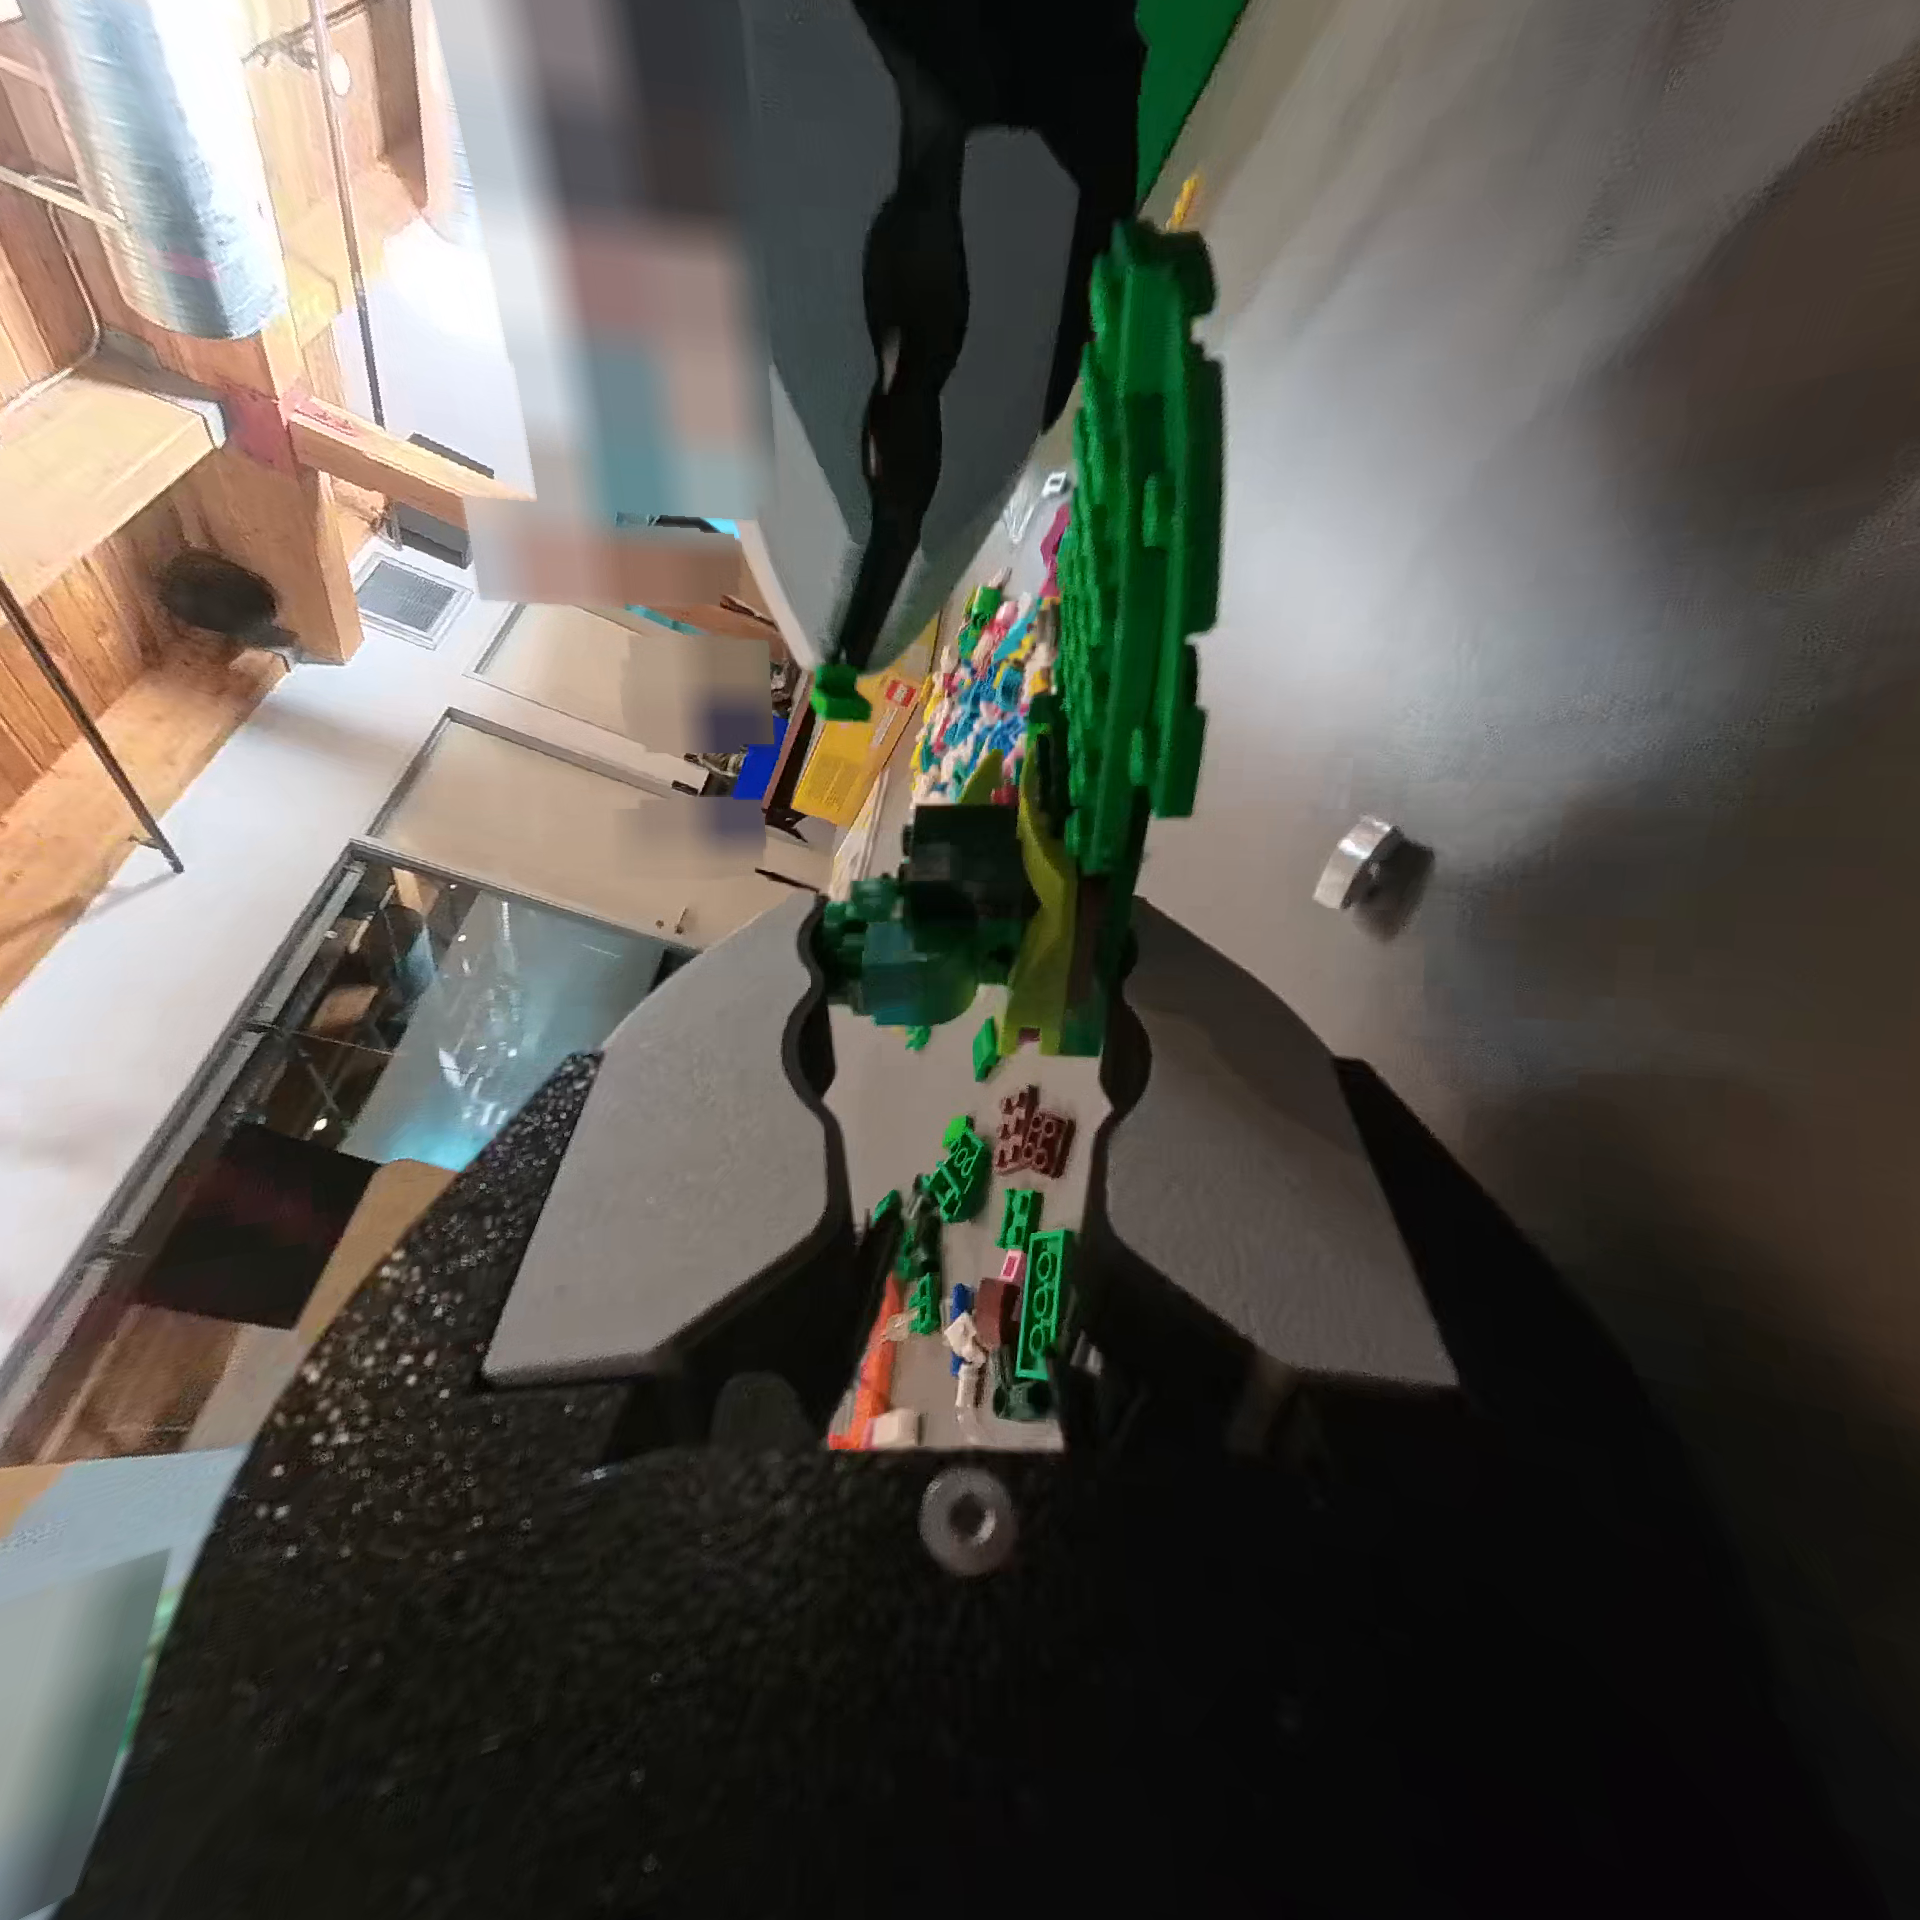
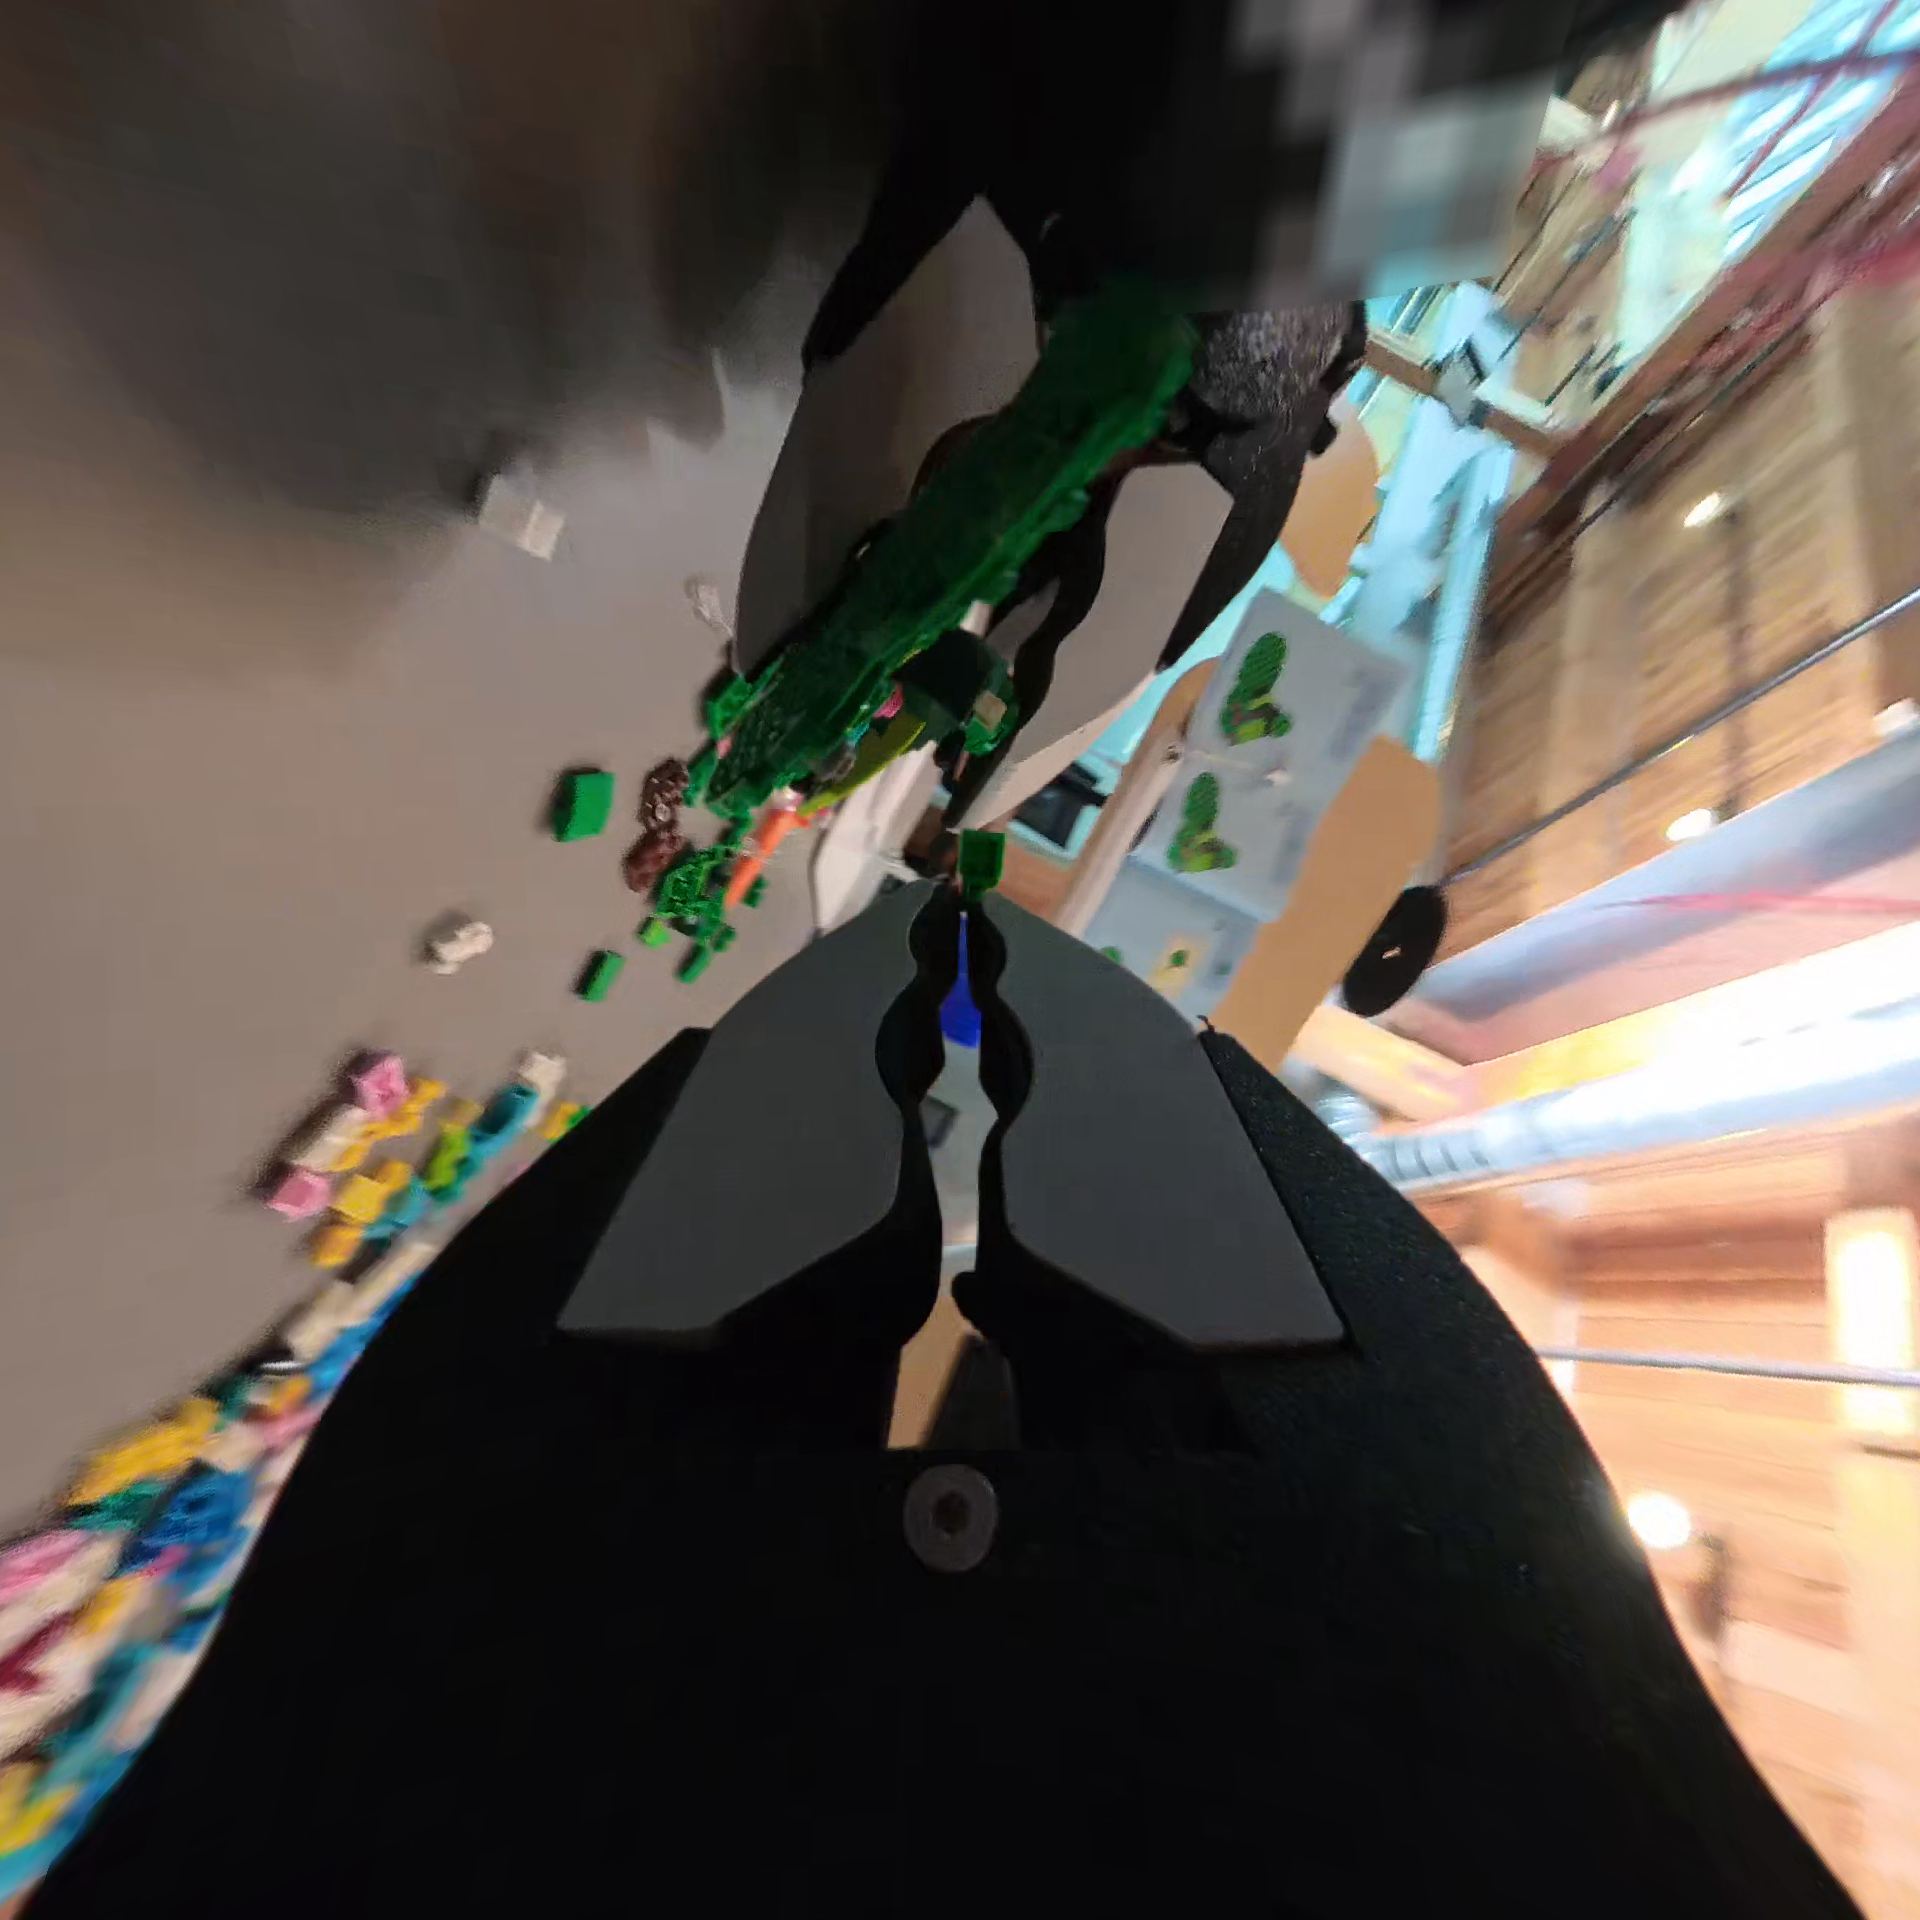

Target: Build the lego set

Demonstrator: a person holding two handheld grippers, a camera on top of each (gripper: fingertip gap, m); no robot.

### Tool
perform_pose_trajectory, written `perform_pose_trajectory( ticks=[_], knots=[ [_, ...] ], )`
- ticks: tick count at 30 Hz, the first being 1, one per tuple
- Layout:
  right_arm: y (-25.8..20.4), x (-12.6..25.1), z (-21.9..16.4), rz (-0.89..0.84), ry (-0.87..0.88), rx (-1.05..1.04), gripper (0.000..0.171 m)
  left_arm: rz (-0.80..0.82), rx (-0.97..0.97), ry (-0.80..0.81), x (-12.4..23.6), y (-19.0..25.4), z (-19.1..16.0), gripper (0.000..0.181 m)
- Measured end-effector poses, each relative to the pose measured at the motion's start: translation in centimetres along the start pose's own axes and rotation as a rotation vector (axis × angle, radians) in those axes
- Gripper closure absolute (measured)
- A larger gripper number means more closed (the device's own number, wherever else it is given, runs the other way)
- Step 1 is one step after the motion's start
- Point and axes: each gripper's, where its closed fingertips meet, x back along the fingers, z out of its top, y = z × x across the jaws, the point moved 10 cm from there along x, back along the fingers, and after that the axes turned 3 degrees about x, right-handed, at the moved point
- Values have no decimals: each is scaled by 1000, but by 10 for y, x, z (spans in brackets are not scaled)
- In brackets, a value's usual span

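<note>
Both grippers grip: left (image 1: 971, 935) the green build (image 1: 1132, 582), right (image 2: 961, 894) a green brick (image 2: 980, 857).

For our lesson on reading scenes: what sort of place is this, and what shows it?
Probably a workshop or lab with a work table: a grey tabletop strewn with loose Lego bricks, exposed wooden beams, and a silver ventilation duct overhead.

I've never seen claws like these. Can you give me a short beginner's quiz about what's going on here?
1. Fill in: the loose bricks lie on a ___ table.
2. True or false: the right claw is empty.
3. The left claw grips: A) the table B) the green Lego build C) nothing.

Key: 1 grey; 2 false, it pinches a small green brick; 3 B.
</note>
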Motion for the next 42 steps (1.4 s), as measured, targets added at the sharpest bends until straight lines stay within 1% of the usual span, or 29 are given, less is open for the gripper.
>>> perform_pose_trajectory(
  ticks=[5,8,12,18,25,33,39,42],
  knots=[
    [-2,0,3,-119,47,344,170,-16,146,49,5,-7,0,133],
    [-6,-4,1,-123,33,477,171,-22,207,68,7,-9,-1,133],
    [-9,-7,1,-160,65,595,171,-37,223,89,9,-7,-1,133],
    [-5,-9,2,-182,60,666,171,-29,241,108,10,-8,0,133],
    [-2,-3,1,-183,130,762,171,-17,208,113,11,-7,2,133],
    [3,3,3,-163,205,794,170,6,134,132,13,-5,6,133],
    [6,4,2,-133,230,791,162,22,98,147,15,-4,8,133],
    [9,4,-1,-118,222,756,157,28,91,145,15,-4,8,133]
  ],
)
